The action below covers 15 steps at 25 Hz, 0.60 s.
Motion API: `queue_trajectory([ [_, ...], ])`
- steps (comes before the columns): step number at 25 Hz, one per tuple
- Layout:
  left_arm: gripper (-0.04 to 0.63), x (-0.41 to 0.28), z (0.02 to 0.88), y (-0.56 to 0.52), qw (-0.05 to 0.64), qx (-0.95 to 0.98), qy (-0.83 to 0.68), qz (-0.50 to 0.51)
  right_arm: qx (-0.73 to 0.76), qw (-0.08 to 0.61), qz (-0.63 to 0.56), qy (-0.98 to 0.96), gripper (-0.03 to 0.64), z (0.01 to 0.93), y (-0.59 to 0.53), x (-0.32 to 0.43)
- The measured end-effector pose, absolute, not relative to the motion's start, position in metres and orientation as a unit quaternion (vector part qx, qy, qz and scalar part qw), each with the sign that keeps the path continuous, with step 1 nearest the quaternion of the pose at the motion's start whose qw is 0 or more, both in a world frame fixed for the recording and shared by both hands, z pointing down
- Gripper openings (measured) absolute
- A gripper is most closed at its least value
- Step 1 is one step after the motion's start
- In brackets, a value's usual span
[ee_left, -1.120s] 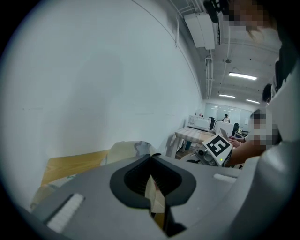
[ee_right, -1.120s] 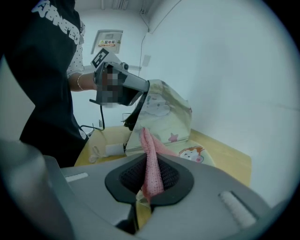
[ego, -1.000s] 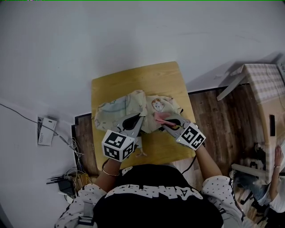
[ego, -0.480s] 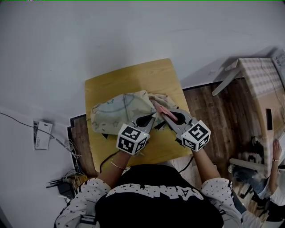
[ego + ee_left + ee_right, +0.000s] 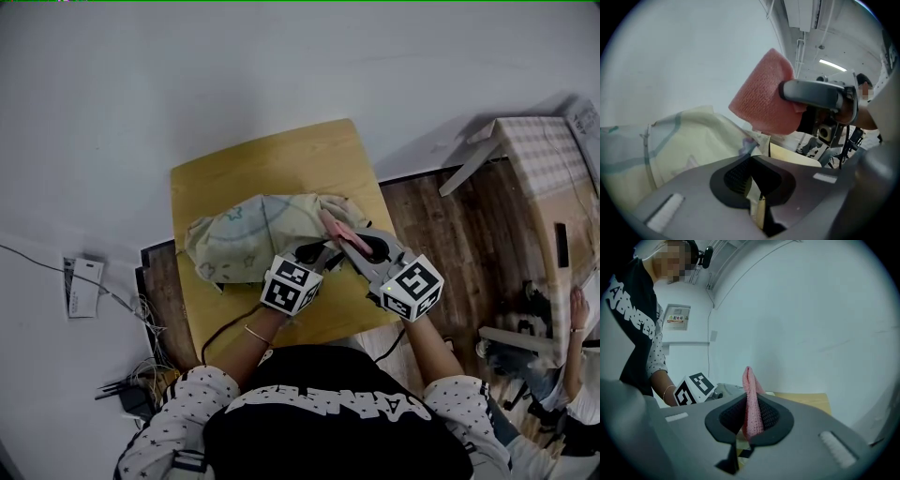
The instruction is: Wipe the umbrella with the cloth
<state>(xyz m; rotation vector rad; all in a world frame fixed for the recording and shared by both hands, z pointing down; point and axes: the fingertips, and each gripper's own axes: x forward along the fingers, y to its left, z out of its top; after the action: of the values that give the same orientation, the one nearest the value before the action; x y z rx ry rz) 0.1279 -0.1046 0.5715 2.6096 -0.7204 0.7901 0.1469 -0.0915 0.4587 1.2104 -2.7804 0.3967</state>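
Observation:
A pale cream umbrella (image 5: 246, 234) with a faint printed pattern lies crumpled on the small yellow wooden table (image 5: 272, 164). My left gripper (image 5: 322, 253) is at the umbrella's near right edge, shut on a thin fold of its fabric (image 5: 689, 140), which shows between the jaws of the left gripper (image 5: 751, 161). Right beside it, my right gripper (image 5: 349, 242) is shut on a pink cloth (image 5: 336, 228), held just above the umbrella. The cloth (image 5: 749, 380) stands upright in the right gripper (image 5: 751, 416). From the left gripper view the cloth (image 5: 764, 101) hangs close ahead.
A checked-topped piece of furniture (image 5: 544, 178) stands at the right on the dark wooden floor (image 5: 441, 216). Cables and a power strip (image 5: 141, 375) lie on the floor at the left. A white wall runs behind the table.
My left gripper has moved right and down, close to the right gripper, still gripping the umbrella fabric. The right gripper with the pink cloth has lifted a little.

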Motion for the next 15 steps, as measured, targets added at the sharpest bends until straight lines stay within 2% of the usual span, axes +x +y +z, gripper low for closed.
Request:
queue_trajectory([
  [11,0.002,0.130,0.585,-0.106,0.153,0.915,-0.250,0.276,0.403,0.042,0.133,-0.905,0.034,0.458,-0.092,0.143],
  [15,0.049,0.126,0.576,-0.102,0.156,0.919,-0.249,0.263,0.395,0.045,0.130,-0.908,0.034,0.456,-0.095,0.135],
])
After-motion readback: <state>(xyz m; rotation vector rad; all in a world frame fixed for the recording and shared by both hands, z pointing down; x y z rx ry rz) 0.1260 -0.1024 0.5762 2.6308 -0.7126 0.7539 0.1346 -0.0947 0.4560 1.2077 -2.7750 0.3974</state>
